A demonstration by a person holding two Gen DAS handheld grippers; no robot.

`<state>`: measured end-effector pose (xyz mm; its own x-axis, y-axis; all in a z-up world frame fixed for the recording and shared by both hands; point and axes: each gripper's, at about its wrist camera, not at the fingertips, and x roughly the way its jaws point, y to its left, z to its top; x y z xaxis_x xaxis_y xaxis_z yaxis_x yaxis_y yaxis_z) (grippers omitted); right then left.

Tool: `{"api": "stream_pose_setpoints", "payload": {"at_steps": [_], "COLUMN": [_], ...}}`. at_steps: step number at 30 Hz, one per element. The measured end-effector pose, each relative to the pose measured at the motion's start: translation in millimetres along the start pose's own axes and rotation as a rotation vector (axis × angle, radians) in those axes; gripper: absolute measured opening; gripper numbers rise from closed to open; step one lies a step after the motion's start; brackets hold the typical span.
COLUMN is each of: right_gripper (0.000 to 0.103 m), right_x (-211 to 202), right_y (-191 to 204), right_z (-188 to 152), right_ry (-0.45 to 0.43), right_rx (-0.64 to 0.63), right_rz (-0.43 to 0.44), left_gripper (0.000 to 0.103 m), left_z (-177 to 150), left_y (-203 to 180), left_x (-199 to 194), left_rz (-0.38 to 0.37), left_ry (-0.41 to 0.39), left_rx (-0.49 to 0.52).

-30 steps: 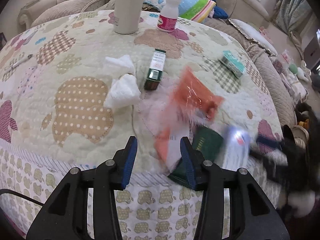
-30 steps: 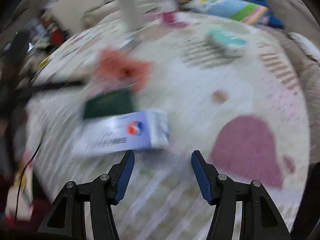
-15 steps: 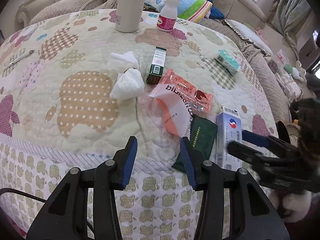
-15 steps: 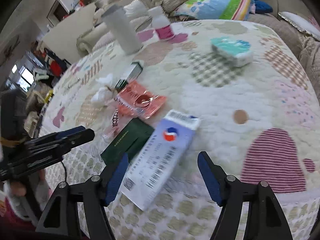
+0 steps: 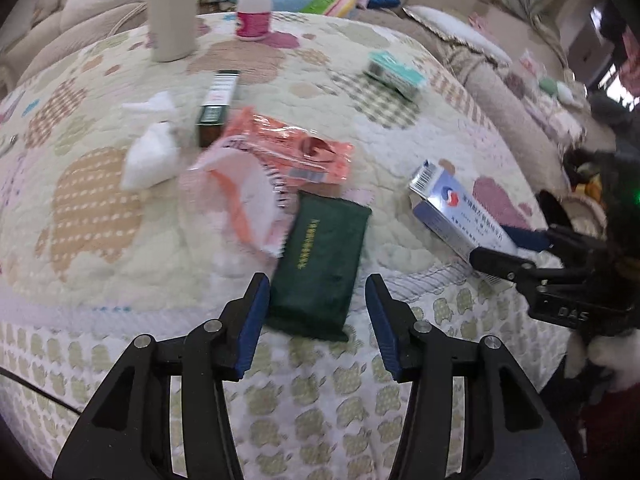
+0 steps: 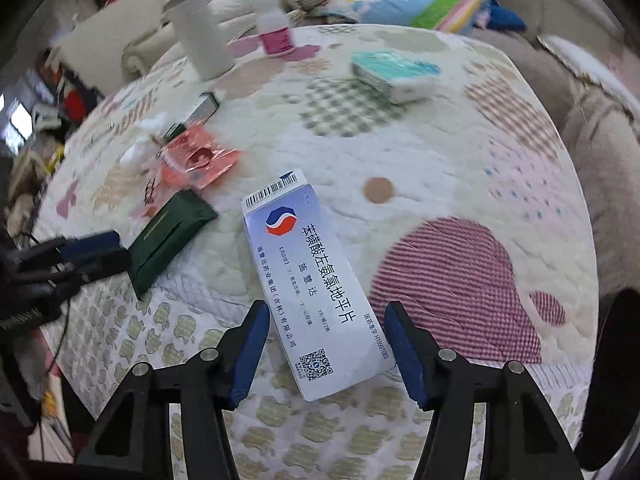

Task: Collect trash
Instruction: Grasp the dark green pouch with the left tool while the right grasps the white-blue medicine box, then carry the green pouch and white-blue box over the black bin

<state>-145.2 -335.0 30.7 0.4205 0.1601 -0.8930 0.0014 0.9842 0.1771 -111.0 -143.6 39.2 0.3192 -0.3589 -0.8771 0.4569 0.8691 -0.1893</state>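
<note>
A dark green packet (image 5: 324,264) lies at the near edge of the quilted table (image 5: 100,240). My left gripper (image 5: 316,316) straddles its near end, jaws opening, with a gap at the right pad. To the right lies a white-and-blue medicine box (image 6: 316,288), its near end over the table edge. My right gripper (image 6: 326,340) has it between its jaws, which are closing, and a gap still shows at the left pad. An orange wrapper (image 5: 288,152), a clear plastic bag (image 5: 240,200) and crumpled tissues (image 5: 152,152) lie farther back.
A small green-and-white box (image 5: 218,108), a teal tissue pack (image 5: 394,72), a pink-labelled bottle (image 5: 252,16) and a tall beige tumbler (image 5: 170,8) stand toward the far side. Sofas and cushions ring the table. The quilt drapes down over the near edge.
My left gripper slid right from the plastic bag to the green packet and its jaws widened. My right gripper shifted over the medicine box and its jaws narrowed.
</note>
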Motion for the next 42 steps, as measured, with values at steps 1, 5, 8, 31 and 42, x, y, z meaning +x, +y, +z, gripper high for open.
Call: {"api": "stream_pose_setpoints", "payload": {"at_steps": [1, 5, 8, 31, 42], "right_gripper": [0.059, 0.059, 0.059, 0.047, 0.047], "right_x": [-1.2, 1.4, 12.1, -67.9, -93.5], "right_y": [0.9, 13.9, 23.5, -78.3, -131.4], "right_z": [0.2, 6.6, 10.3, -30.7, -52.6], "right_ry": [-0.012, -0.049, -0.057, -0.216, -0.255], "right_rx": [-0.008, -0.063, -0.124, 0.091, 0.199], "right_rz": [0.000, 0.003, -0.038, -0.060, -0.103], "left_gripper": [0.050, 0.050, 0.050, 0.041, 0.040], "left_z": [1.4, 8.7, 10.7, 22.5, 33.7], "left_y": [-2.6, -6.9, -10.0, -134.7, -190.8], "left_x": [3.9, 17.3, 20.0, 1.9, 10.4], "left_rz": [0.022, 0.071, 0.088, -0.042, -0.048], "left_ry": [0.001, 0.003, 0.002, -0.063, -0.074], "left_rx": [0.010, 0.015, 0.018, 0.079, 0.157]}}
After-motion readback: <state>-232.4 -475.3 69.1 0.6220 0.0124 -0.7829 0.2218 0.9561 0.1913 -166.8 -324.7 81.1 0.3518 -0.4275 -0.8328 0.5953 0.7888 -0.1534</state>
